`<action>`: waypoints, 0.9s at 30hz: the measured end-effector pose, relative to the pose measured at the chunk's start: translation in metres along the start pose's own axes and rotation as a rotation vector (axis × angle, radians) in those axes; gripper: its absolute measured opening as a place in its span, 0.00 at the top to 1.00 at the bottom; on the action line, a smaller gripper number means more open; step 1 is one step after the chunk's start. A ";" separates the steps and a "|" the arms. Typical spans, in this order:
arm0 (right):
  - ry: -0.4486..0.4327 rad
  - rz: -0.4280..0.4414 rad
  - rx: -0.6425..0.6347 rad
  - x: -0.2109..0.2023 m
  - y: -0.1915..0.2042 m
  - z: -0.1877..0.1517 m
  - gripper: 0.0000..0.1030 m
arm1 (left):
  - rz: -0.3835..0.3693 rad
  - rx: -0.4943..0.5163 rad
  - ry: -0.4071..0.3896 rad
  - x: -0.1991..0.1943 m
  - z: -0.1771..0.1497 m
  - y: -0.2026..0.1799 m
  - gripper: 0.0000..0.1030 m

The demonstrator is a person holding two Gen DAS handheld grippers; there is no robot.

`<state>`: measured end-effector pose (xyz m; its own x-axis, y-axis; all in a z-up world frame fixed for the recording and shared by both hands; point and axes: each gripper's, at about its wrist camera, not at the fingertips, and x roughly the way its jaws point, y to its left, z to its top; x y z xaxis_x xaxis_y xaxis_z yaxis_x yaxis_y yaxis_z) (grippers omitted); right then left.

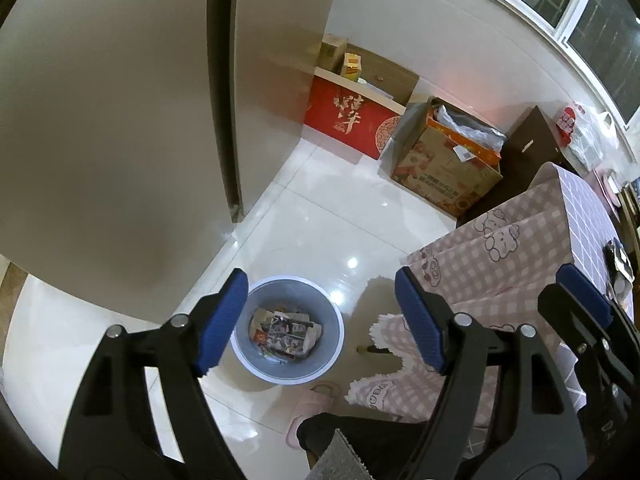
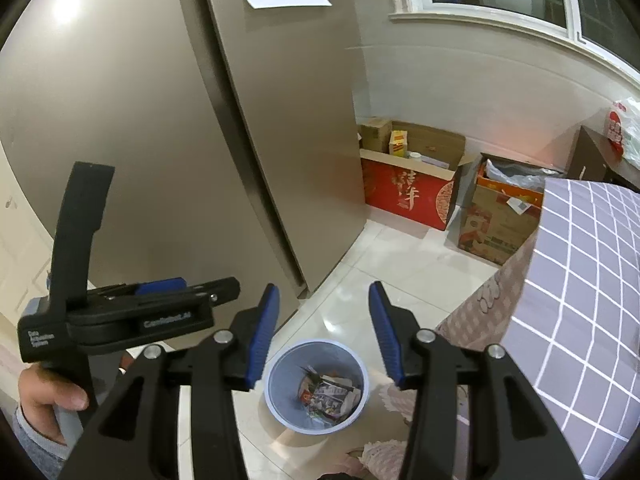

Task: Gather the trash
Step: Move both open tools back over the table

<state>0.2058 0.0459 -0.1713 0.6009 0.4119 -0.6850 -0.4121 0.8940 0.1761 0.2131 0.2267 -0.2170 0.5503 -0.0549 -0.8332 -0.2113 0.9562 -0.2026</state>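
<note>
A pale blue trash bin point(image 1: 256, 360) stands on the white tiled floor and holds crumpled paper and wrappers point(image 1: 286, 334). My left gripper point(image 1: 320, 320) hangs above it, open and empty. In the right wrist view the bin point(image 2: 280, 404) with the same trash point(image 2: 330, 398) lies below my right gripper point(image 2: 322, 338), which is open and empty. The left gripper point(image 2: 192, 284) shows there at the left, held in a hand. The right gripper's fingers point(image 1: 580, 292) show at the right edge of the left wrist view.
A tall beige fridge point(image 2: 160, 140) stands to the left. A table with a checked cloth point(image 2: 580, 300) and pink skirt point(image 1: 480, 260) is at the right. A red box point(image 1: 348, 120) and cardboard boxes point(image 1: 444, 168) line the far wall. A pink slipper point(image 1: 308, 408) lies near the bin.
</note>
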 end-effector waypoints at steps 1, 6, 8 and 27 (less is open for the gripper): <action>-0.002 0.000 0.007 -0.003 -0.003 0.000 0.55 | 0.000 0.004 -0.003 -0.001 0.000 -0.001 0.28; -0.018 0.000 0.024 -0.018 -0.016 -0.002 0.55 | 0.007 0.029 -0.025 -0.015 -0.001 -0.022 0.27; -0.027 -0.002 0.036 -0.025 -0.023 -0.003 0.55 | 0.013 0.052 -0.045 -0.023 -0.003 -0.035 0.27; -0.121 -0.348 0.313 -0.175 -0.223 -0.050 0.49 | -0.237 0.534 -0.058 -0.035 -0.048 -0.317 0.27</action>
<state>0.1584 -0.2346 -0.1257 0.7498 0.0802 -0.6568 0.0421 0.9848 0.1683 0.2224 -0.0886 -0.1479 0.5791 -0.2833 -0.7645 0.3505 0.9331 -0.0802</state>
